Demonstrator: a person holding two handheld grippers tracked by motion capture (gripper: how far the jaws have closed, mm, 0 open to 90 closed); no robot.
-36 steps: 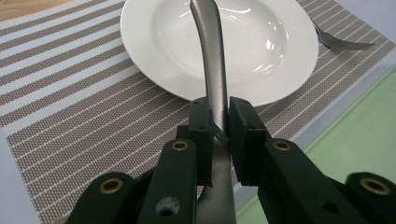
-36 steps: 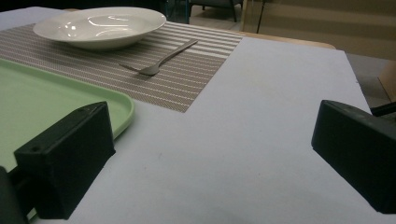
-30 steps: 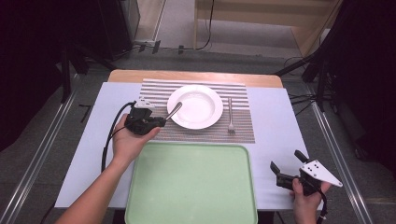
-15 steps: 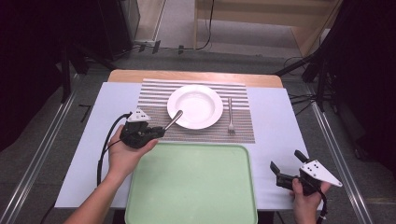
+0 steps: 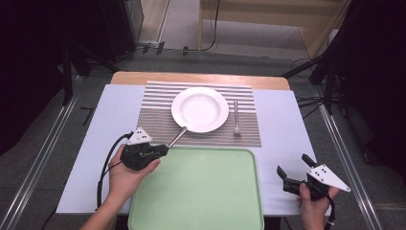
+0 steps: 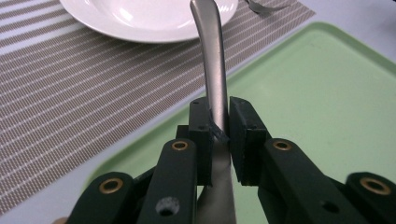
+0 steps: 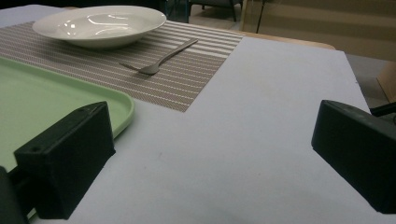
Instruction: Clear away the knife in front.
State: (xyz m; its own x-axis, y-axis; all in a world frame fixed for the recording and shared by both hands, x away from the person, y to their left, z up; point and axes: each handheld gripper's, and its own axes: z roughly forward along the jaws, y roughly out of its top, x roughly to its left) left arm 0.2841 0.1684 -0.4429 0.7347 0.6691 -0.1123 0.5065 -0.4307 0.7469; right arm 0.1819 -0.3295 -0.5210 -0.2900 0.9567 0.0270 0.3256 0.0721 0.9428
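The left gripper [image 5: 160, 149] has moved since a second ago — it was up beside the round white plate [image 5: 199, 109] and now it hangs at the far left corner of the big light-green plastic tray [image 5: 196, 191]. Its two black jaws are squeezed tight on a shiny silver metal spoon handle [image 6: 214, 70]. The handle points away from the jaws toward the plate, and its far end reaches the near rim of the plate. I think the spoon is being carried off the striped brown-and-white mat [image 5: 158, 120] to the tray, and it is nearly there.

The right gripper [image 5: 294, 173] rests low at the near right corner of the table [image 5: 287, 124], beside the tray — its jaws stand wide apart with nothing between them. It has not moved.

The tray has nothing in it yet. The plate has nothing in it either. A small silver fork [image 5: 235, 117] lies on the mat just right of the plate, not touching it.
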